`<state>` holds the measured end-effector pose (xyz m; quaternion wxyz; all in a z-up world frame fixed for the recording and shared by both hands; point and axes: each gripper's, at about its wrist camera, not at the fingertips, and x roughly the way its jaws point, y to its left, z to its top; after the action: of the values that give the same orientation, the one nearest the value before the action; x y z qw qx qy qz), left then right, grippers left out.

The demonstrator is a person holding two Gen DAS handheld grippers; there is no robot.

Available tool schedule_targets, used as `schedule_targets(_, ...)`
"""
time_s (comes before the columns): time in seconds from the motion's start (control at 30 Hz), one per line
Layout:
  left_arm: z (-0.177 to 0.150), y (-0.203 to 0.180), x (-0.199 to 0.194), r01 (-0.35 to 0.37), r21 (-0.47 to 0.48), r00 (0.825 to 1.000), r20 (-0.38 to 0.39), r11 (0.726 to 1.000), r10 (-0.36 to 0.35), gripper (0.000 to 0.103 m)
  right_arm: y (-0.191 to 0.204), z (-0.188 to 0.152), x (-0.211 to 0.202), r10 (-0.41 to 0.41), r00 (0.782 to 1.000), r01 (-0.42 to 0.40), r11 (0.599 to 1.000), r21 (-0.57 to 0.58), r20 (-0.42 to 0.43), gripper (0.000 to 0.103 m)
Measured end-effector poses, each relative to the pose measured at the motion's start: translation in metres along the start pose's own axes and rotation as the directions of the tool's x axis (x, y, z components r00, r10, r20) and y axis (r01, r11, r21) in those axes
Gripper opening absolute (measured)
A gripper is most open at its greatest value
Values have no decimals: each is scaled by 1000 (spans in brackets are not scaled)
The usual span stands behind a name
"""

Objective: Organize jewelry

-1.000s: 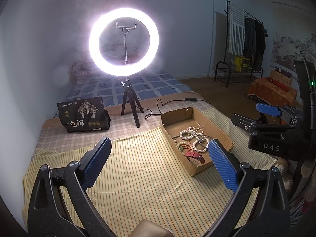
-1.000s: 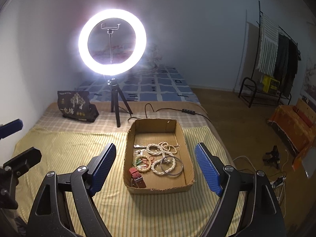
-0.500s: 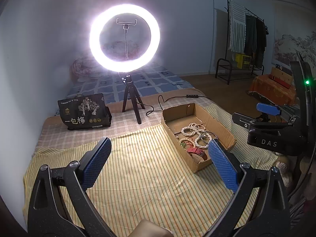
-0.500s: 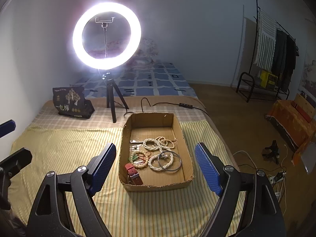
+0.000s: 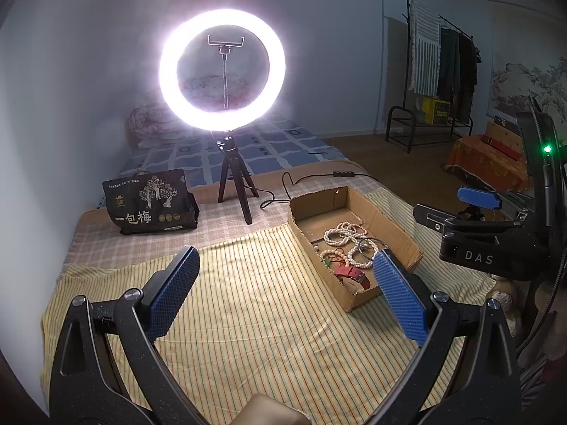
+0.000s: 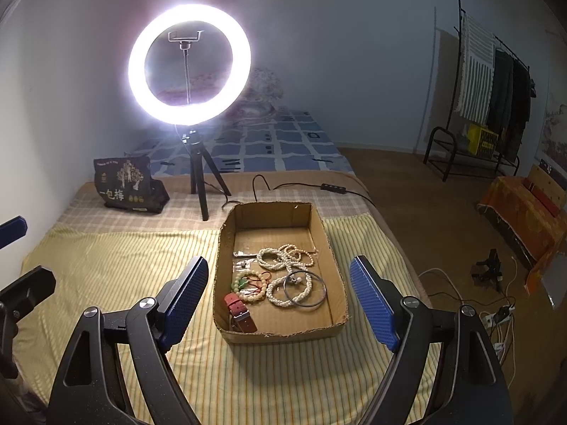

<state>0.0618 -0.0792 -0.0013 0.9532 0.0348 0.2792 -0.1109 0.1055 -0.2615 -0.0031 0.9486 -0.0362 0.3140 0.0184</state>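
A shallow cardboard box (image 6: 340, 276) sits on the striped bedcover and holds jewelry: pearl strands (image 6: 285, 256), a beaded bracelet (image 6: 248, 285), a metal bangle (image 6: 306, 288) and a red watch strap (image 6: 241, 313). The box also shows in the left wrist view (image 5: 400, 233). My right gripper (image 6: 280, 297) is open and empty, held above the box's near end. My left gripper (image 5: 283, 283) is open and empty, over bare bedcover left of the box. The right gripper also shows in the left wrist view (image 5: 460, 209).
A lit ring light on a small tripod (image 6: 189, 67) stands behind the box, its cable (image 6: 319, 186) trailing right. A black printed bag (image 6: 125, 184) stands at the back left. The bed's right edge drops to a wooden floor with cables (image 6: 496, 315).
Both grippers have moved slightly, so the box looks a little closer and lower in both views. Both stay open and empty. Nothing on the bed moved.
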Motion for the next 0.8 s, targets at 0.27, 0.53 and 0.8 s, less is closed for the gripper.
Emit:
schedule_targets(0.27,0,-1,0,2,2,1000,-7,1000,-2,100,-2,-1,2,0,1000,1,1000,17,-11,82)
schedule_targets(0.53,0,-2,1,5,2,1000,-5,1000,-5,100,-1,-1,2,3,1000,-2,1000,14,-13,82)
schedule_targets(0.8,2,-3,0,1,6,1000,-4,1000,-1,100,-1,-1,1,6,1000,-5,1000,13,-21,82)
